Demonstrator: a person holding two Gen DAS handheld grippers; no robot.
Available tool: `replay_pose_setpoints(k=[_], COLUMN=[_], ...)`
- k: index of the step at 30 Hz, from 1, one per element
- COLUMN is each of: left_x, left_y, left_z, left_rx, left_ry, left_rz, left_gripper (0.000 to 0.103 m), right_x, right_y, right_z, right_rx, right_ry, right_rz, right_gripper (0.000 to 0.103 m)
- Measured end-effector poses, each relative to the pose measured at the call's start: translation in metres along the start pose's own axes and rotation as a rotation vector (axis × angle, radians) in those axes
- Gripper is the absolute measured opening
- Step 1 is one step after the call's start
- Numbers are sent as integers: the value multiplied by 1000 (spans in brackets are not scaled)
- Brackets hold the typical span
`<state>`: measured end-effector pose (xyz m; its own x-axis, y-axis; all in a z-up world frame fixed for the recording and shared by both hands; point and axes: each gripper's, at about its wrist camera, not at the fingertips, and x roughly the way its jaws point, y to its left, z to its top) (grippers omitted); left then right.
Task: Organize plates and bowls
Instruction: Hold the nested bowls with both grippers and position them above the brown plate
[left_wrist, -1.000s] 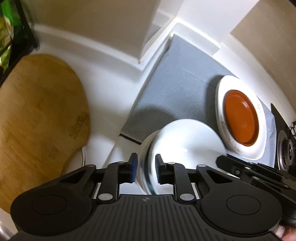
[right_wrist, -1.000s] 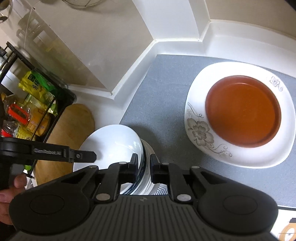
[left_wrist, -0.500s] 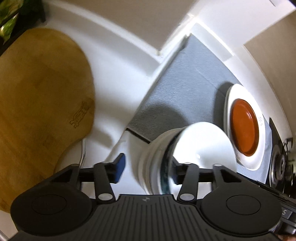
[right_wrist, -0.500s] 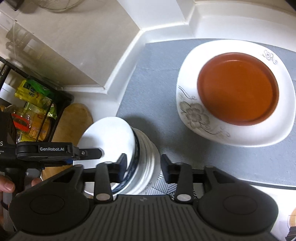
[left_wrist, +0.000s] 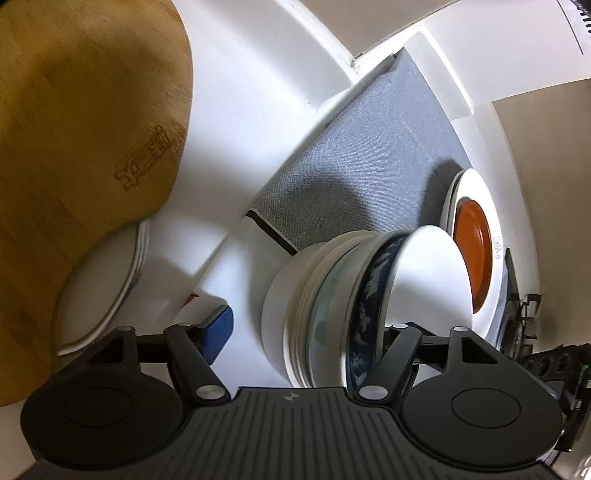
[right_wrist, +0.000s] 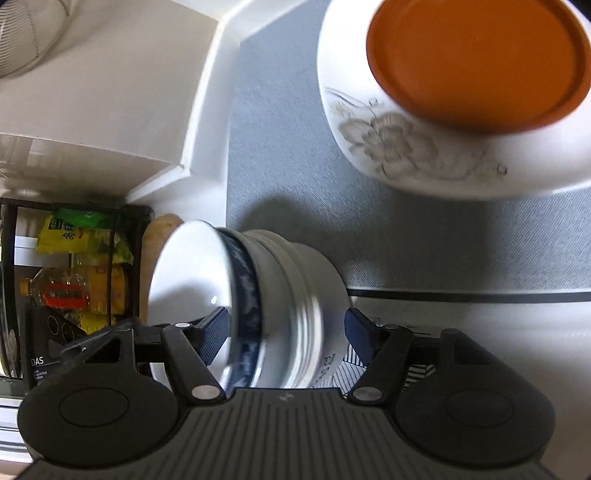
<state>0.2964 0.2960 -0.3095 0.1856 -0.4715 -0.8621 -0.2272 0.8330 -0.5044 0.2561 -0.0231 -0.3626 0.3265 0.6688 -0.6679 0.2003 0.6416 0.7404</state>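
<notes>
A stack of nested bowls (left_wrist: 332, 295), white with one blue-patterned, stands on the white counter; it also shows in the right wrist view (right_wrist: 258, 299). My left gripper (left_wrist: 303, 328) is open with its fingers on either side of the stack. My right gripper (right_wrist: 288, 336) is open and straddles the same stack from the opposite side. A white flowered plate (right_wrist: 424, 155) carrying an orange plate (right_wrist: 476, 59) lies on the grey mat (right_wrist: 295, 166), beyond the stack; both show at the right in the left wrist view (left_wrist: 476, 251).
A wooden cutting board (left_wrist: 74, 147) lies at the left over white plates (left_wrist: 96, 291). A black rack with packets and a bottle (right_wrist: 74, 266) stands at the left. A stove burner edge (left_wrist: 521, 325) sits at the right.
Both grippers opened from nearly shut and moved down and closer, so their fingers now straddle the bowl stack. The stack now appears from the side.
</notes>
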Motion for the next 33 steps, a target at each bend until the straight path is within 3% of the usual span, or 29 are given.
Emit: replay_pose_setpoints(k=[2,5,9,15,33], left_x=[2,5,4,1,2], left_y=[-4,-12,-23,-43,-66], left_z=[-1,-7,-10,-11,-16], left_rx=[6,13,73,124,219], left_ry=[-1,18,-1,-15,-18], left_rz=[4,-24,17,79,133], left_gripper=[75,61,58,45,47], right_x=[-2,-12,-21,-22,-28], right_y=[0,5,19,25,29], right_z=[1,0,-2,-3,-5], right_rx=[14,-28,-126,-137,-172], right_ry=[-2,-9,-33,-48,-73], right_rz=[5,-5,-30,-48,-66], right_gripper=[70,60,50,50,48])
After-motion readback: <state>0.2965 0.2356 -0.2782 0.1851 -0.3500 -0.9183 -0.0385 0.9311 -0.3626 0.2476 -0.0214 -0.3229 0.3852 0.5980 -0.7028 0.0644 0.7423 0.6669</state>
